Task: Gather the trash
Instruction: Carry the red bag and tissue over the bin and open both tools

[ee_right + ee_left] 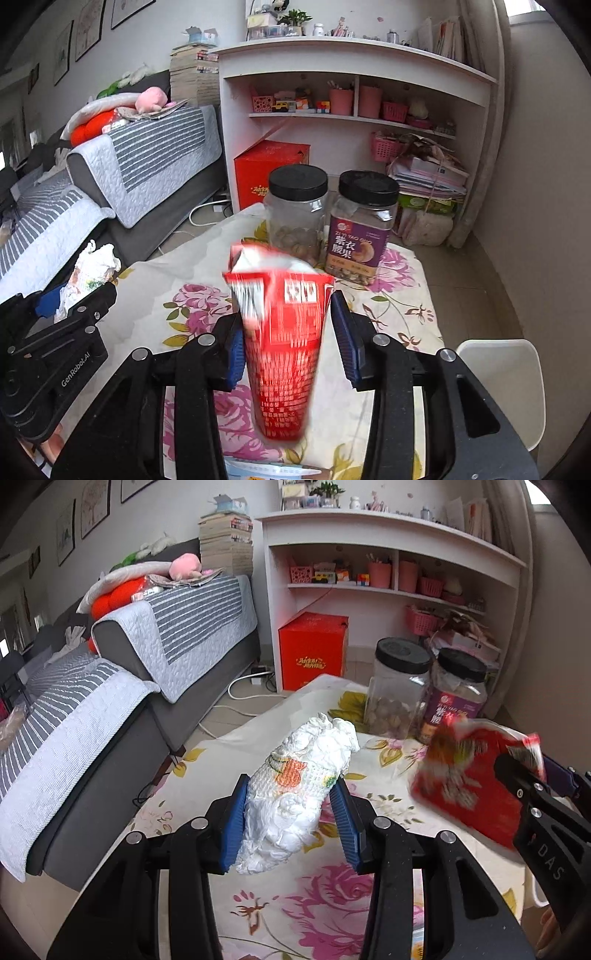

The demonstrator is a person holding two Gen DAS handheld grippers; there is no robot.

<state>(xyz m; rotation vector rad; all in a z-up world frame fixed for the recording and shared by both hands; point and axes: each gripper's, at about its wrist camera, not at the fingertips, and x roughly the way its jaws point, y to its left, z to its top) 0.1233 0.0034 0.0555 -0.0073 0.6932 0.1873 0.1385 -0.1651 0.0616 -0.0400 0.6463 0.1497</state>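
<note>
Left gripper (291,812): wad (299,794) lengthwise, forward

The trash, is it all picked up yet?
Nearly, by the look of it. The left gripper holds the crumpled white wad in its jaws, and the right gripper holds the red wrapper, both lifted over the flowered table. No bin is in view, so dropping them in is left. The two jars don't look like trash.

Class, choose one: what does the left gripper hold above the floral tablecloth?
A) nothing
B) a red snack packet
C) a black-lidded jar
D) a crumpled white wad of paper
D: the left gripper has its blue pads pressed on a crumpled white wad, while the red packet sits in the right gripper.
</note>
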